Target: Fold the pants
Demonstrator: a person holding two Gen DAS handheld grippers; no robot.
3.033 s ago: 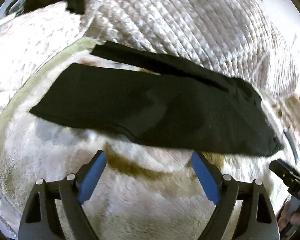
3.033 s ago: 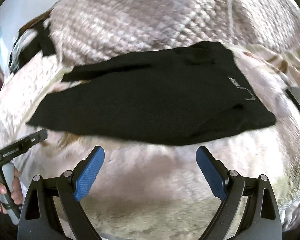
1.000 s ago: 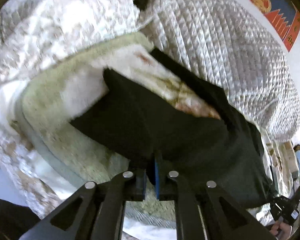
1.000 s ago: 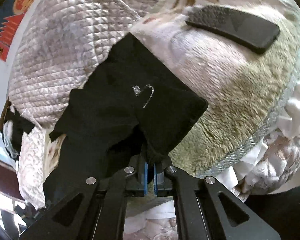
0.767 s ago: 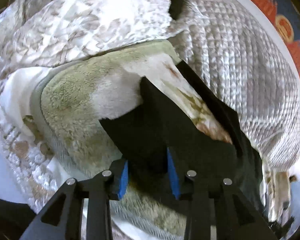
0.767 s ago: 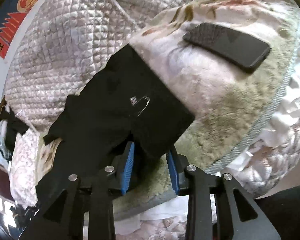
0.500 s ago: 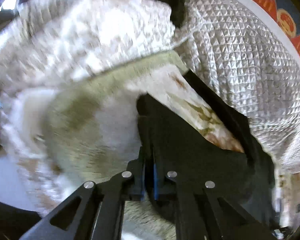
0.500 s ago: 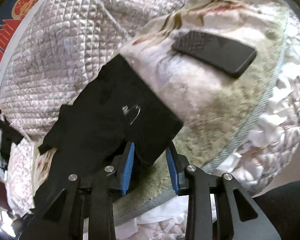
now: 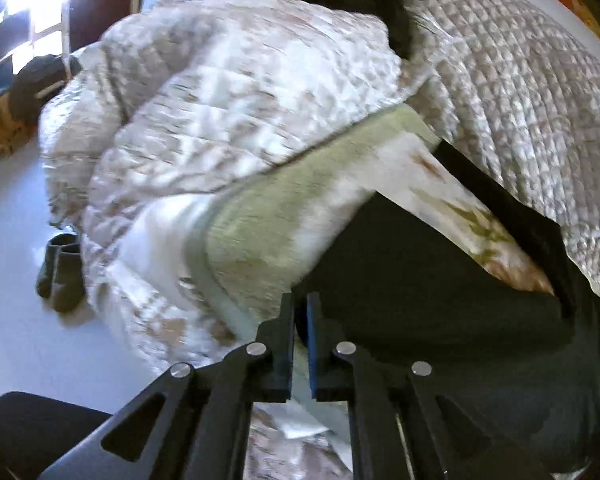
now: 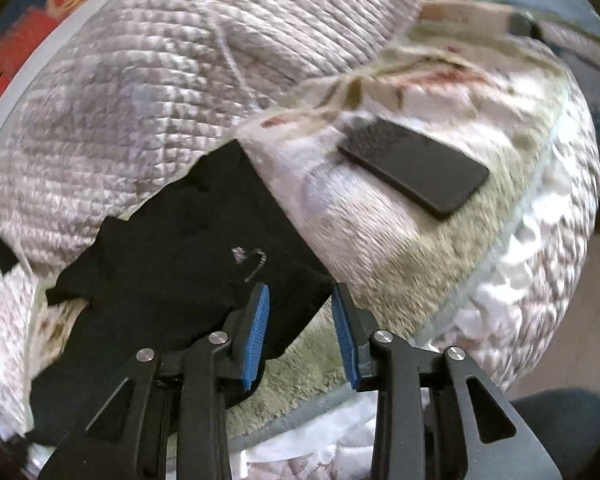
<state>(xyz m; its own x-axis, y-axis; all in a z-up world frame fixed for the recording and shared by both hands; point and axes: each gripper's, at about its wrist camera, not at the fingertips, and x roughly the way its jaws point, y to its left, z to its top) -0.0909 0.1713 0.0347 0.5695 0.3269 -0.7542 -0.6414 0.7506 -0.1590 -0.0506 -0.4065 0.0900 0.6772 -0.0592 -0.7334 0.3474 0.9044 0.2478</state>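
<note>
My left gripper [image 9: 300, 320] is closed: the two pads are almost together, and the near corner of the black pants [image 9: 420, 280] sits at their tips. I think the cloth is pinched there, at the hem end of the leg. From this corner the pants run to about 2 o'clock, and the second leg [image 9: 500, 208] lies apart from the first, further back, with the fleece blanket [image 9: 268, 216] showing between them.

My right gripper [image 10: 300, 308] has its jaws opening. The blue pads [image 10: 256, 328] stand apart, and the waist corner of the pants [image 10: 204, 256] lies between them, but the pads do not press it. A small white logo [image 10: 252, 260] is on the cloth just above my fingers, at 12 o'clock.

Beyond the pants, at about 1 o'clock in the right view, a dark phone [image 10: 416, 168] lies flat on the blanket, well apart from the cloth. Behind everything is a grey quilted cover [image 10: 172, 80], from 10 to 12 o'clock. In the left view, at 9 o'clock, a pair of dark socks [image 9: 60, 272] lies on the pale floor [image 9: 16, 320] beside the hanging bedding.
</note>
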